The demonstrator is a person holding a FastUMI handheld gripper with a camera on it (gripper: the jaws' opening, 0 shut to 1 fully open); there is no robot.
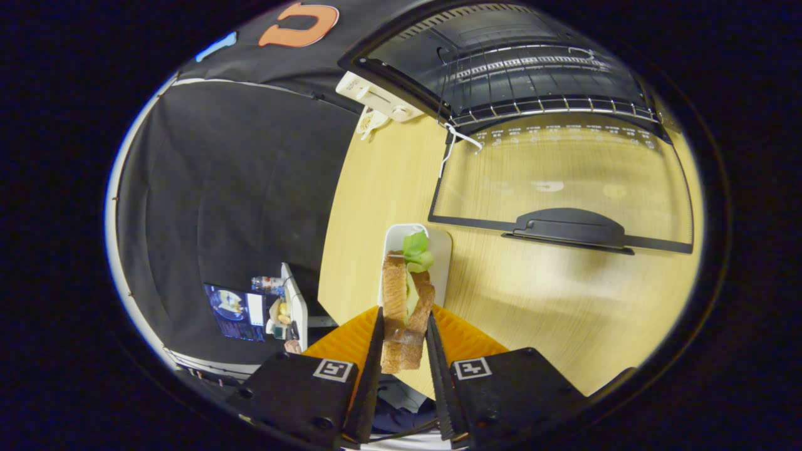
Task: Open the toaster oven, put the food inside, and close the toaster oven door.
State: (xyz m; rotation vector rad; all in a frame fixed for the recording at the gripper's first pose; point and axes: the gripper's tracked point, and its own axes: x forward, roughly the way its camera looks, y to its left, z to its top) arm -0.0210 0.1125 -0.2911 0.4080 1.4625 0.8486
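A sandwich [406, 307] is pinched between both fingers of the gripper [405, 338], above a white plate [442, 250] on a pale wood table [551, 307]. Beyond, the oven [514, 62] is seen with its glass door [564, 181] folded down onto the table. Black cloth lines the booth.

No legible text or labels

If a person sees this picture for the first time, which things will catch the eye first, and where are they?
First comes the toasted brown sandwich with green lettuce, clamped between both fingers of the claw above a small white rectangular plate on the pale wooden table. Beyond them stands the black toaster oven, its glass door with a black handle folded down flat and its wire rack bare.
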